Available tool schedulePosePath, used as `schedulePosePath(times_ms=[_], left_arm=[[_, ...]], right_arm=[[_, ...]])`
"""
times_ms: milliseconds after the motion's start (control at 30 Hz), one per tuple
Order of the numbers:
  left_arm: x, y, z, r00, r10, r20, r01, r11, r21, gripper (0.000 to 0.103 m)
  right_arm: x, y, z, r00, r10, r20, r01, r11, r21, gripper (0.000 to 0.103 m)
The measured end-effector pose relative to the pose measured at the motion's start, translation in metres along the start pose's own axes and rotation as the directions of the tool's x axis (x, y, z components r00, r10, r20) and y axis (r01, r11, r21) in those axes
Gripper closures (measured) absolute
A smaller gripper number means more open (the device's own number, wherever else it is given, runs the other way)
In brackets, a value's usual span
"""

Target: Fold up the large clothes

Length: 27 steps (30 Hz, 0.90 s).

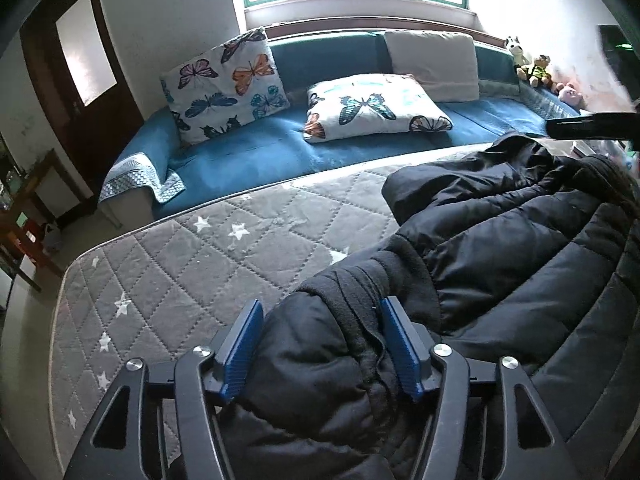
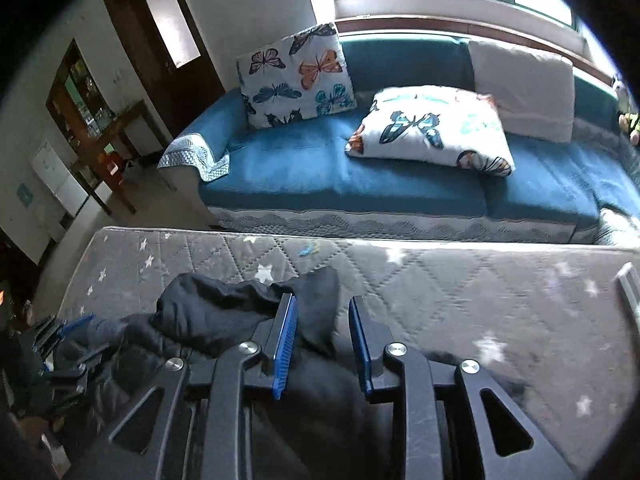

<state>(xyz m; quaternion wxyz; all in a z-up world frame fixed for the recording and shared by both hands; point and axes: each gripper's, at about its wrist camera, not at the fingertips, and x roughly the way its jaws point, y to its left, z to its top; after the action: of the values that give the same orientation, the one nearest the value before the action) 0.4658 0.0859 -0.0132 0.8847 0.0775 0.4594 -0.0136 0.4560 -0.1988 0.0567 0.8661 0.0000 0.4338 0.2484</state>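
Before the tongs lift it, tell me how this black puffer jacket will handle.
The black puffer jacket lies crumpled, so it will likely flop and sag. Its puffy quilting suggests it is light. Bulk fills the left tongs, so grip may slip.
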Motion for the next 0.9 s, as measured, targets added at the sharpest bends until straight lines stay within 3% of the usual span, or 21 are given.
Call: schedulePosePath(times_ms=[200, 300, 400, 633, 900], left_arm=[[-0.001, 0.003, 0.000, 1.000, 0.017, -0.003, -0.017, 1.000, -0.014, 0.029], [-0.001, 0.004, 0.000, 1.000, 0.030, -0.005, -0.030, 0.999, -0.020, 0.025], [0.000, 0.004, 0.001, 0.999, 0.033, -0.008, -0.033, 0.999, -0.018, 0.025], [0.008, 0.007, 0.003, 0.999, 0.034, -0.018, -0.035, 0.999, -0.035, 0.019], [-0.009, 0.000, 0.002, 0.996, 0.087, 0.010, -0.087, 0.996, -0.012, 0.019]], right_arm=[[-0.029, 0.002, -0.020, 0.999, -0.016, -0.031, 0.012, 0.992, -0.123, 0.073], [-0.011, -0.010, -0.032, 0.991, -0.085, -0.099, 0.072, 0.989, -0.130, 0.073], [0.007, -0.030, -0.040, 0.989, -0.073, -0.128, 0.064, 0.995, -0.077, 0.074], [0.022, -0.040, -0.049, 0.993, -0.054, -0.109, 0.048, 0.997, -0.053, 0.076], [-0.017, -0.017, -0.053, 0.992, -0.109, -0.057, 0.102, 0.988, -0.116, 0.073]])
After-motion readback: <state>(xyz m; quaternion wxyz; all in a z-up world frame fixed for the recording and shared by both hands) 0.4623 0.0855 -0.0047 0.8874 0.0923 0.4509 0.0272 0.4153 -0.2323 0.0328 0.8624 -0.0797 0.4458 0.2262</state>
